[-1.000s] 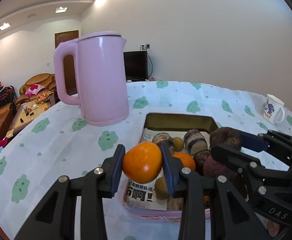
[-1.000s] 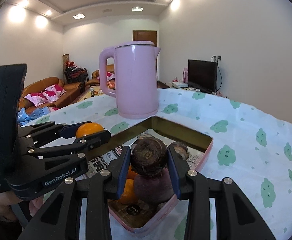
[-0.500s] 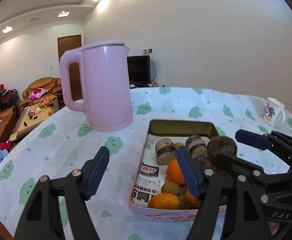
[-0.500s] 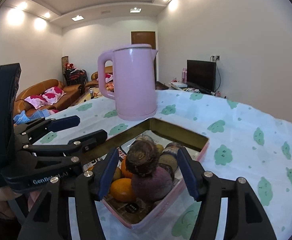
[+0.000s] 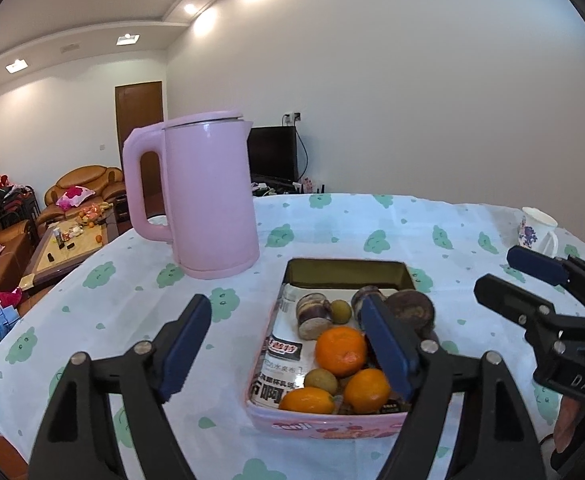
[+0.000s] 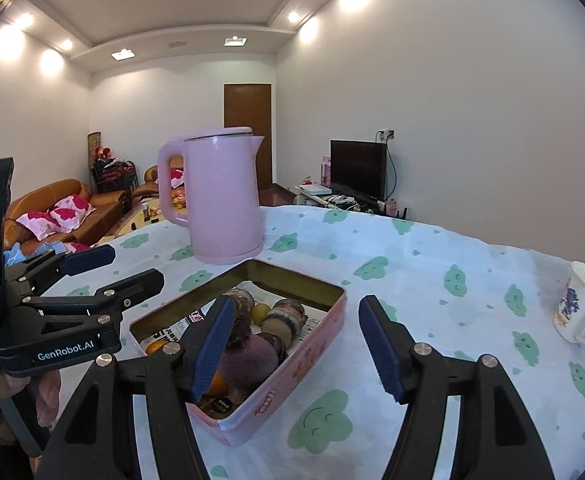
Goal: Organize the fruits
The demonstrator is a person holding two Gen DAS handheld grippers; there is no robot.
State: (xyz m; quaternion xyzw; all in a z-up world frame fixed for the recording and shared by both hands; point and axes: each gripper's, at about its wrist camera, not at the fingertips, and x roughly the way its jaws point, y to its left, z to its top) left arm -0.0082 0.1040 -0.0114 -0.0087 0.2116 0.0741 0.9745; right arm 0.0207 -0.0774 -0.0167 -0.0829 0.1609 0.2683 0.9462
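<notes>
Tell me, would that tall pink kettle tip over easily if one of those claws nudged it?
Probably not from a low nudge: the pink kettle stands upright on a broad flat base on the tablecloth. A push near its lid would likely rock it, since it is tall. Its smooth sides may let the pads slip; how full it is cannot be seen.
</notes>
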